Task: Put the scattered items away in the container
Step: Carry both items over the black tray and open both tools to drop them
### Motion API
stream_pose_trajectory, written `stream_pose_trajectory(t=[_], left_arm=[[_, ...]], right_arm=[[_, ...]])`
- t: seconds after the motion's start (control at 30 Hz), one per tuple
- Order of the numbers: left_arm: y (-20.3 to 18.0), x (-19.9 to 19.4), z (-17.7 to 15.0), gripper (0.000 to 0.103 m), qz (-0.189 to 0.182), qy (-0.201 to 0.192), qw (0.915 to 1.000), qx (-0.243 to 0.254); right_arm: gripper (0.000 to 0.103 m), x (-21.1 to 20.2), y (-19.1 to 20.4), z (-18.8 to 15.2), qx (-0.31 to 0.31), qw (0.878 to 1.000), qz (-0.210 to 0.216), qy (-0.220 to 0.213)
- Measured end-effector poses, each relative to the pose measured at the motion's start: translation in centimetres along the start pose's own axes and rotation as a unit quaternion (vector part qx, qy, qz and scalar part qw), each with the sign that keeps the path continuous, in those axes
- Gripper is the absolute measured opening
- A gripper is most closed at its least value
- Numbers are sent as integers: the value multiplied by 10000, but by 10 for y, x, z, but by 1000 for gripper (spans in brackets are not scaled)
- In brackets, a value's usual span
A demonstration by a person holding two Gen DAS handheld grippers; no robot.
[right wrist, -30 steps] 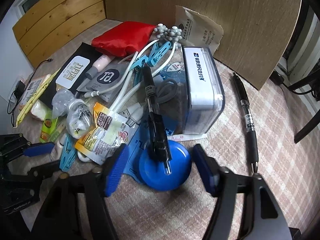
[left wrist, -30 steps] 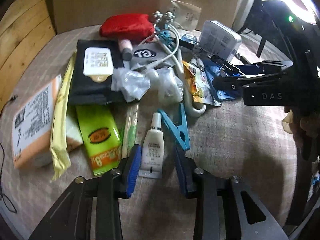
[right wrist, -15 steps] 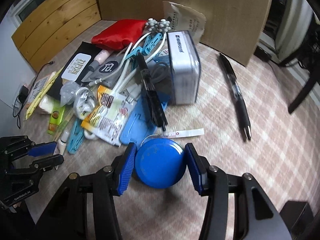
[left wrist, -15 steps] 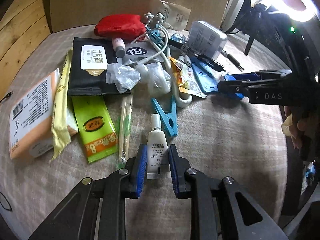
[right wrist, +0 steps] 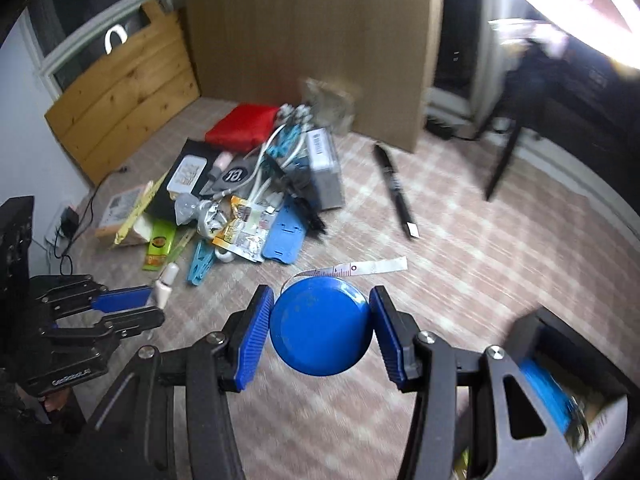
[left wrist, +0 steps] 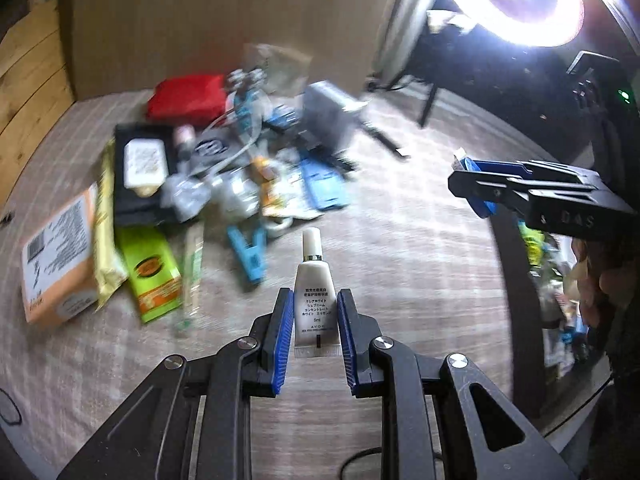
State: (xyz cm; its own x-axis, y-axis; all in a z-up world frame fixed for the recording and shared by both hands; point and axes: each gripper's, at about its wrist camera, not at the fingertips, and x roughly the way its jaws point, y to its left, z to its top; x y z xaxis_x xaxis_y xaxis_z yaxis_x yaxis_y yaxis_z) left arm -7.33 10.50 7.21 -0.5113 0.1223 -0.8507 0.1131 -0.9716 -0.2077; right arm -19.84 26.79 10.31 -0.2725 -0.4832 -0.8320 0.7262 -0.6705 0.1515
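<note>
While both grippers hang above the checked cloth, readings as follows.

Left gripper [left wrist: 313, 322]: clenched on a small white cream tube [left wrist: 315, 300], blue pads pressing its two flat sides; cap end points away from the camera, crimped end sits between the fingers.

Cream tube, position: clear of the cloth, in front of the pile; the right-wrist view shows it at the left gripper's tips [right wrist: 162, 294].

Right gripper [right wrist: 322, 330]: grasping a round blue tape measure [right wrist: 320, 326] by its rim, a pad touching each side; a short white length of tape [right wrist: 360, 267] sticks out beyond the case.

Container [right wrist: 568, 368]: dark open box at lower right of the right-wrist view, something blue inside; contents blurred.

Pile on cloth [right wrist: 460, 280]: red pouch [right wrist: 242, 128], black wipes pack [right wrist: 188, 170], grey box [right wrist: 326, 168], blue plastic card [right wrist: 288, 236], blue clothespin [right wrist: 200, 262], green sachet [right wrist: 158, 246], orange box [left wrist: 56, 268], all close together or overlapping.

Black pen [right wrist: 394, 194]: lying alone, right of the pile.

Background: cardboard sheet [right wrist: 312, 40] standing behind the pile.
</note>
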Motion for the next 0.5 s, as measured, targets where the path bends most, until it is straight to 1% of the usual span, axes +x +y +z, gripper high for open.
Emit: stream_pose_trajectory(t=[0.13, 0.23, 0.33, 0.5], left_arm=[[-37, -5, 9, 21, -275, -70, 9989, 386], [-72, -7, 14, 21, -533, -84, 9959, 724], [-107, -7, 18, 21, -812, -61, 9909, 1069], [-165, -5, 23, 21, -1158, -40, 9801, 1613]], right_arm=[[49, -44, -26, -26, 383, 9986, -300, -213], [49, -76, -49, -52, 784, 9945, -608, -329], [49, -106, -77, -79, 1186, 9881, -884, -427], [49, -150, -120, -126, 1802, 9725, -1367, -555]])
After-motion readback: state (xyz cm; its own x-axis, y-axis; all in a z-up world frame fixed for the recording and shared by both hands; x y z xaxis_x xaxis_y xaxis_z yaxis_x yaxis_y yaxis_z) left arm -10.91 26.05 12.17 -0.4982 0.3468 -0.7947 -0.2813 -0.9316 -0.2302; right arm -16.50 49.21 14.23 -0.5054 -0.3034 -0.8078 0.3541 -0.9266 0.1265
